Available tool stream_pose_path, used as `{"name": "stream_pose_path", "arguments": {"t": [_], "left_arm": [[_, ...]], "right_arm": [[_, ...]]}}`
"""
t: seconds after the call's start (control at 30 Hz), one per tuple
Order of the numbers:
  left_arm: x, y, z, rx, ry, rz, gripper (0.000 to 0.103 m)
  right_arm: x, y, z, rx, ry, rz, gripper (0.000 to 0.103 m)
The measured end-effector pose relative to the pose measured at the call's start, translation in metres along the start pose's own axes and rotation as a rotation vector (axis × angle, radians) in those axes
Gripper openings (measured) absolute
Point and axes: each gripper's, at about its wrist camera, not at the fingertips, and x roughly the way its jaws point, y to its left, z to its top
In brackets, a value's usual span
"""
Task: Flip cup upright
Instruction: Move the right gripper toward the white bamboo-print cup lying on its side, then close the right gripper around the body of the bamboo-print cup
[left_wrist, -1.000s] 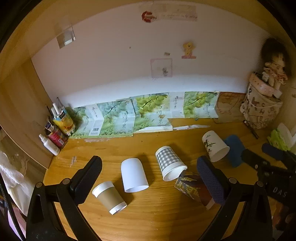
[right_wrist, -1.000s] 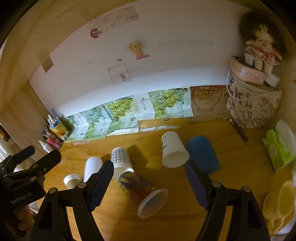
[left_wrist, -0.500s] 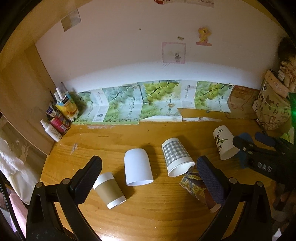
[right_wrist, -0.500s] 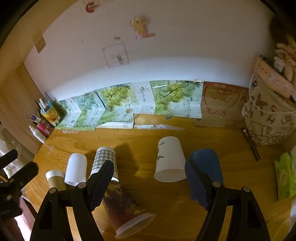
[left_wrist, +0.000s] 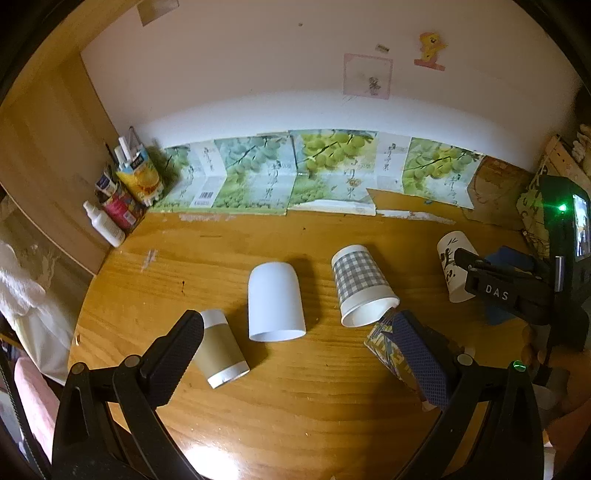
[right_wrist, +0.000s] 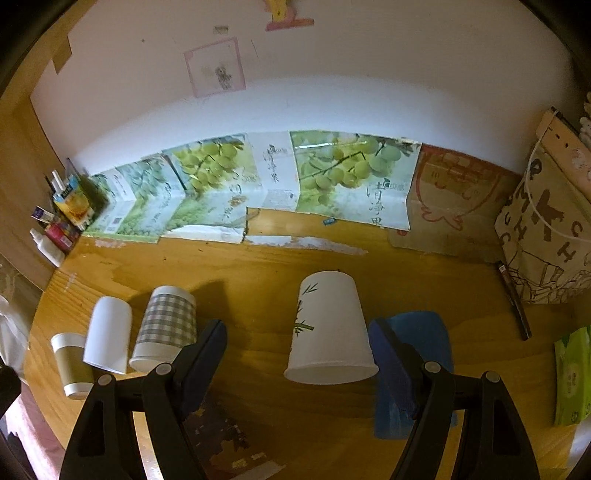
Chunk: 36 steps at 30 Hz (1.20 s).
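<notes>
Several paper cups lie on their sides on the wooden table (left_wrist: 295, 406). In the left wrist view: a brown-sleeved cup (left_wrist: 220, 349), a plain white cup (left_wrist: 275, 302), a grey plaid cup (left_wrist: 361, 285), a colourful patterned cup (left_wrist: 386, 349) partly behind my finger, and a bamboo-print cup (left_wrist: 451, 267). My left gripper (left_wrist: 295, 354) is open and empty above the table front. My right gripper (right_wrist: 297, 360) is open, with the bamboo-print cup (right_wrist: 330, 330) just ahead between the fingers. A blue cup (right_wrist: 421, 369) lies behind the right finger.
Green grape-print cartons (left_wrist: 314, 173) line the back wall. Bottles and tubes (left_wrist: 122, 195) stand at the back left. A patterned bag (right_wrist: 546, 236) stands at the right with a green tissue pack (right_wrist: 572, 376) and a dark pen (right_wrist: 513, 299) nearby.
Both grippers have moved forward and tilted down toward the table. The bamboo-print cup now sits larger and lower between the right fingers. No cup has moved.
</notes>
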Motion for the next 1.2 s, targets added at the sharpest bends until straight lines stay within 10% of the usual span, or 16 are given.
{"name": "stream_pose_path", "arguments": {"t": [1.2], "left_arm": [[0.011, 0.004, -0.007, -0.032, 0.061, 0.022, 0.102]], "right_arm": [[0.061, -0.018, -0.002, 0.046, 0.135, -0.049, 0.076]]}}
